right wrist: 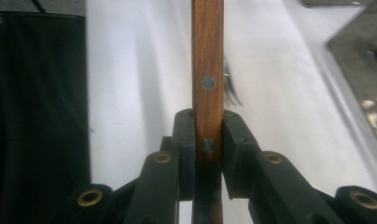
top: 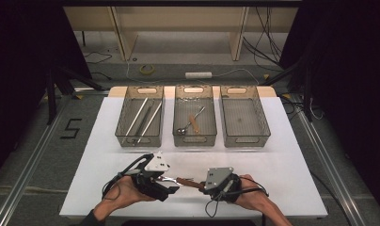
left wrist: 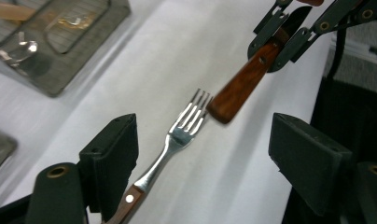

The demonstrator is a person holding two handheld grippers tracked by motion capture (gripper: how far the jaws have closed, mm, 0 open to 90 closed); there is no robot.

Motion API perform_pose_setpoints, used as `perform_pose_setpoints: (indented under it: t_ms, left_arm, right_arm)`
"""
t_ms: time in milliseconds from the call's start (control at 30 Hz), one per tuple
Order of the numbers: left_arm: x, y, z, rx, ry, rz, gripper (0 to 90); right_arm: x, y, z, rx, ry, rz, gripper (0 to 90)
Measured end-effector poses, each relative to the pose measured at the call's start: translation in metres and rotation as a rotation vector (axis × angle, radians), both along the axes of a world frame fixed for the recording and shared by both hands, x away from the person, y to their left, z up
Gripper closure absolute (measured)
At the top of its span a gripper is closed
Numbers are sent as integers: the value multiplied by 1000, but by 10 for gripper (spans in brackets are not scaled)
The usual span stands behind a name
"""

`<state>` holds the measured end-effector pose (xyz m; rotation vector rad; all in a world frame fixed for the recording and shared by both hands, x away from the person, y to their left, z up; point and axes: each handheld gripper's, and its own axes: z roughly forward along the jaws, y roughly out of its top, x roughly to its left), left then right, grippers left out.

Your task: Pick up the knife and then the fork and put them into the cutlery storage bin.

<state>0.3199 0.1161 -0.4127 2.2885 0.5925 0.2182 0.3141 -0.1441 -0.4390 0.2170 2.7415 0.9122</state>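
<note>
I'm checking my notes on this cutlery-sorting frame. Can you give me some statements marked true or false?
1. The right gripper clamps a wooden utensil handle. True.
2. The left gripper is shut on the wood-handled steel fork. False: its jaws stand open, the fork lying on the white table.
3. The right-hand wire basket holds a spoon. False: the metal spoon lies in the middle wire basket.
4. Long metal rods lie in the left-hand wire basket. True.

Black grippers [top: 165, 181] with brass-coloured pivots, grey plates, trailing cables; seemingly dark sleeve
</note>
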Motion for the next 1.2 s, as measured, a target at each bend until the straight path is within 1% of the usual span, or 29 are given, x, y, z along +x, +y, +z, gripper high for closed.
perform_pose_setpoints:
  t_ms: [67, 100, 167, 300, 433, 467, 533, 633, 733, 800, 867, 967, 1033, 1100, 1200]
  left_arm:
    - [1, 6, -1, -36, -11, 26, 229]
    - [1, 8, -1, -45, -15, 36, 226]
    - [2, 12, -2, -58, -17, 56, 223]
    - [4, 20, -6, -63, -16, 93, 216]
    - [6, 27, -10, -74, -22, 133, 213]
    - [7, 29, -11, -80, -20, 148, 212]
    - [7, 33, -12, -98, -27, 172, 207]
    - [8, 39, -12, -115, -27, 196, 205]
    - [8, 43, -14, -138, -32, 216, 204]
    - [8, 44, -15, -143, -34, 223, 203]
    - [8, 45, -15, -151, -36, 233, 202]
    - [7, 46, -16, -159, -42, 241, 203]
    - [7, 47, -16, -162, -42, 244, 202]
    - [6, 48, -16, -176, -42, 250, 201]
    - [6, 50, -15, -195, -53, 264, 198]
  right_arm:
    - [4, -4, 2, 3, -4, -26, 779]
    - [7, -7, 3, 2, -11, -33, 779]
    - [10, -12, 5, 10, -11, -65, 779]
    - [18, -21, 11, 35, -22, -116, 779]
    - [30, -34, 22, 82, -25, -203, 779]
    - [33, -37, 25, 88, -22, -218, 779]
    - [41, -44, 31, 116, -12, -268, 779]
    - [52, -53, 38, 155, 3, -329, 779]
    - [64, -61, 45, 179, 6, -385, 779]
    - [70, -65, 49, 203, 10, -409, 778]
    - [77, -69, 54, 214, 11, -434, 778]
    - [87, -74, 61, 245, 17, -460, 778]
    - [93, -76, 65, 251, 20, -481, 778]
    - [100, -78, 68, 259, 19, -498, 778]
    - [109, -80, 72, 258, 23, -521, 778]
